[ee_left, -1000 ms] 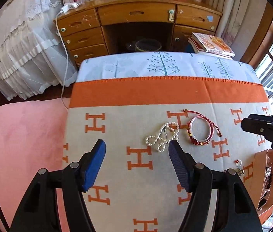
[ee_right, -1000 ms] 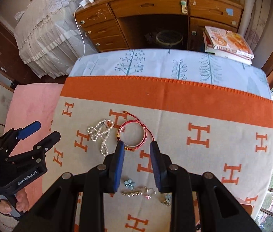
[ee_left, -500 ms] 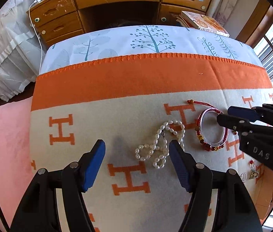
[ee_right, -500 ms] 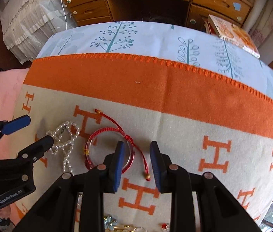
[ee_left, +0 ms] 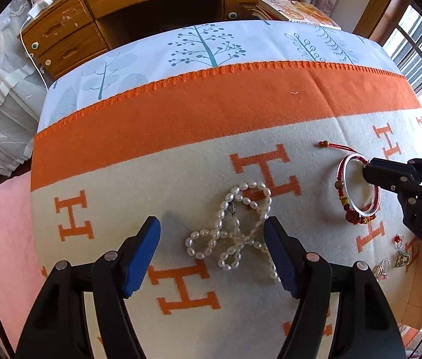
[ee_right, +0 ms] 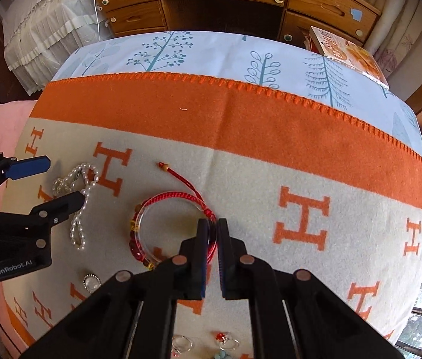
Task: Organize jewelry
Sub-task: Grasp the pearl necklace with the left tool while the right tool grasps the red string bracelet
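Two grippers: left gripper (ee_left: 211, 252) spread wide astride the pearl necklace (ee_left: 234, 227); right gripper (ee_right: 211, 239) pinched on the red bracelet (ee_right: 175, 227) rim.

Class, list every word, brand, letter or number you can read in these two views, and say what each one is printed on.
"GenRobot.AI": on the body of the left gripper, right wrist view.
"DAS": on the body of the right gripper, left wrist view.
"H": the orange letter repeated across the blanket.
Book cover title: too blurred to read.
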Motion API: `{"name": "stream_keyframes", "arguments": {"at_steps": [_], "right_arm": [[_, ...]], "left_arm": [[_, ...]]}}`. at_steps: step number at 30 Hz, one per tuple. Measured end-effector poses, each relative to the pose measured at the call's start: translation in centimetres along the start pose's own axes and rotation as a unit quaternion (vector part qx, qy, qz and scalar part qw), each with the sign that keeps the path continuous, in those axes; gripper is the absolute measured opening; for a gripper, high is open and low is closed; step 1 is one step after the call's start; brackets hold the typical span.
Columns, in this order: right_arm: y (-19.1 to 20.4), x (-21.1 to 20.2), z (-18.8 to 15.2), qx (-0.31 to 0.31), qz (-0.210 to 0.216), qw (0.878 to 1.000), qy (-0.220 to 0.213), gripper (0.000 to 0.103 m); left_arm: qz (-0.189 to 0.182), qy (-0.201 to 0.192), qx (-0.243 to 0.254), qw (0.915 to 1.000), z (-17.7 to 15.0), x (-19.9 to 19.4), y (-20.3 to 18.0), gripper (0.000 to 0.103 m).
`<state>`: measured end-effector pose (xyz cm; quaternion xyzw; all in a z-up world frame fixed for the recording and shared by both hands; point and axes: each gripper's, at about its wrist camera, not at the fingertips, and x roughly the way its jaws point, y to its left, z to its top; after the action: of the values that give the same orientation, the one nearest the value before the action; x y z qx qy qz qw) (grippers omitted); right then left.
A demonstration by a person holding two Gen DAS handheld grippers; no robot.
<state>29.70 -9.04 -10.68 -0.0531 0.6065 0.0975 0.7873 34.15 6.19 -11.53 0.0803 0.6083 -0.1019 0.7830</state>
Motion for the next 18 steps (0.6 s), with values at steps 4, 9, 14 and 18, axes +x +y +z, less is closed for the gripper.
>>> {"name": "stream_keyframes", "arguments": {"at_steps": [4,9,14,18], "right_arm": [[-0.8,0.0,-0.1,0.016,0.014,1.0,-0.004,0.006],[-1.2,0.0,-0.1,0.028,0.025,0.999,-0.004,0.006],[-1.4,0.1,-0.2,0.033,0.031,0.999,-0.009,0.006],[-1.3,0.0,-0.4,0.032,0.03,0.999,-0.013,0.006]], "left_arm": [[0.001,0.001,0.004,1.0,0.1,-0.1,0.0,0.06],[-0.003,0.013,0.005,0.9999,-0.2,0.0,0.5,0.041],[-0.008,0.011,-0.005,0.9999,-0.1,0.2,1.1,0.041],[-0.013,0.002,-0.008,0.9999,0.1,0.1,0.7,0.009]]}}
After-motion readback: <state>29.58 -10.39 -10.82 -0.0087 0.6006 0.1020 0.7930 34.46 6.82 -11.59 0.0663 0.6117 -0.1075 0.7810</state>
